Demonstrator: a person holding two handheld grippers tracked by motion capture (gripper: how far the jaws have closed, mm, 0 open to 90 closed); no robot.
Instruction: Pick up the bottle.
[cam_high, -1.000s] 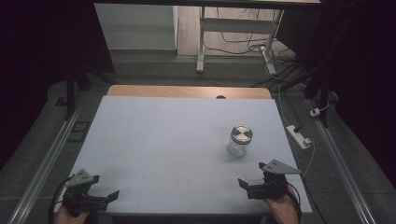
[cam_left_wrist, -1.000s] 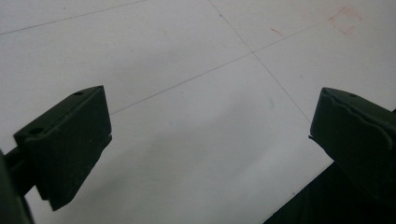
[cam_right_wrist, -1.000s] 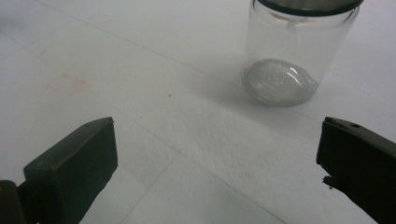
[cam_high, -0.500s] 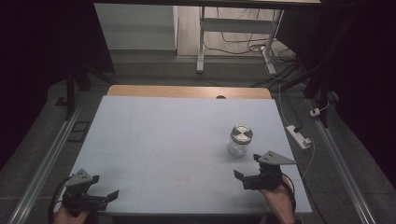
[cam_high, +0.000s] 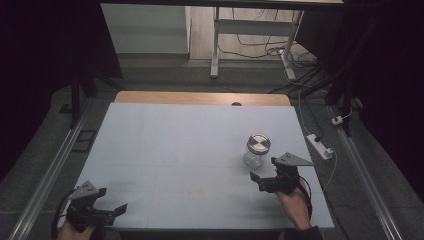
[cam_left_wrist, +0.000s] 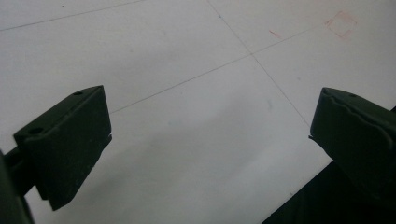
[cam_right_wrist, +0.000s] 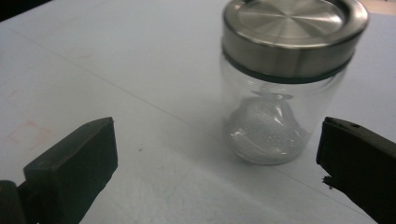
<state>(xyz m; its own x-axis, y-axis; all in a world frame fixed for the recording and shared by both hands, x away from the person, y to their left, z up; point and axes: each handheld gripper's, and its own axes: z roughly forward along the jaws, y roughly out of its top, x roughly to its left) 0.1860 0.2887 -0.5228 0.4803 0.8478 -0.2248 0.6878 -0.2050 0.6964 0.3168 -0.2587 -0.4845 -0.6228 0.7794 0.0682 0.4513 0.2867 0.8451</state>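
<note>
Dark floor and loose cables ring a table (cam_high: 165, 150) whose top is a smooth, matte, pale sheet crossed by faint thin lines, with a strip of bare wood along its far edge. Toward the right edge, nearer the near side than the far, stands a jar (cam_high: 256, 151): a clear glass cylinder with rounded shoulders, capped by a flat brushed-metal lid (cam_right_wrist: 294, 32) showing fine radial grain. Its long axis is upright, lid upward; something pale and crinkled sits at its bottom. The right gripper (cam_high: 270, 179), matte black, is just beside the jar on its near side, jaws spread wide with nothing between them. The left gripper (cam_high: 102, 212) hovers at the near left corner, jaws equally wide and empty
</note>
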